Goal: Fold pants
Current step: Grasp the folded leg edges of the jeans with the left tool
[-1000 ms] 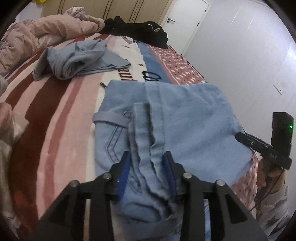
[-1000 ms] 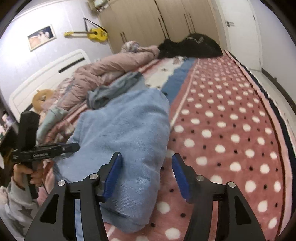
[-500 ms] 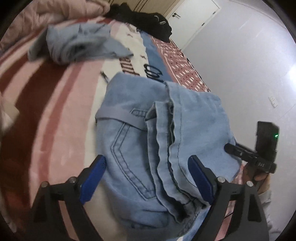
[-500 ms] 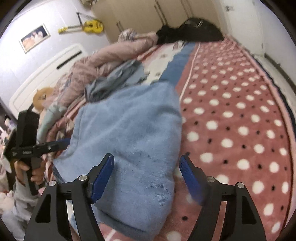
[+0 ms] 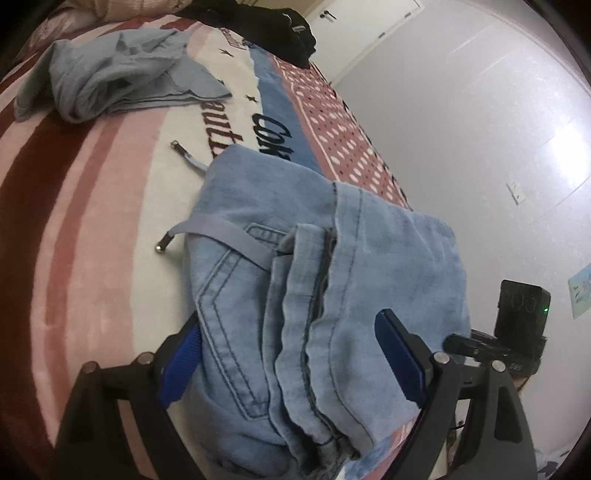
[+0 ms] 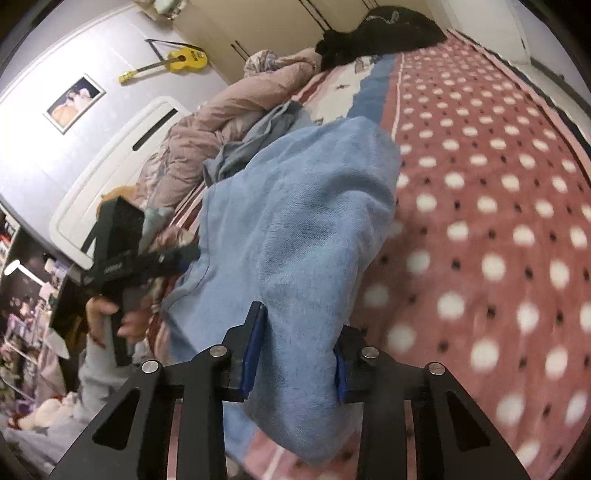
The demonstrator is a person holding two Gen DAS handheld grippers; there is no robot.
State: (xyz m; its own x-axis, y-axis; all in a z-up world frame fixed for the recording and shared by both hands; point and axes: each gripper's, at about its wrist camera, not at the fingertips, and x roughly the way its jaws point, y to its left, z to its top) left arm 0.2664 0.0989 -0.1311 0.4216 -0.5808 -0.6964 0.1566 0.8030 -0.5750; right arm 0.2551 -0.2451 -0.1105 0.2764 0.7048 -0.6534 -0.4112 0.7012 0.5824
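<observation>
Closing on the folded pants [image 6: 306, 229], the right tongs [image 6: 295, 354] half-bury their pads; left tongs [image 5: 291, 358] spread wide

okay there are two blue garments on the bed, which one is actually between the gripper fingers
The light blue denim pants at the near bed edge, folded, with a drawstring; the right gripper is closing on them. The grey-blue garment lies crumpled farther up the bed, untouched.

guitar [image 6: 173, 62] on wall | photo [image 6: 75, 102] | black clothes [image 5: 273, 26] on blanket [image 5: 74, 184]

Both wrist views close, angled down, sharing pants [image 5: 332, 295]
</observation>
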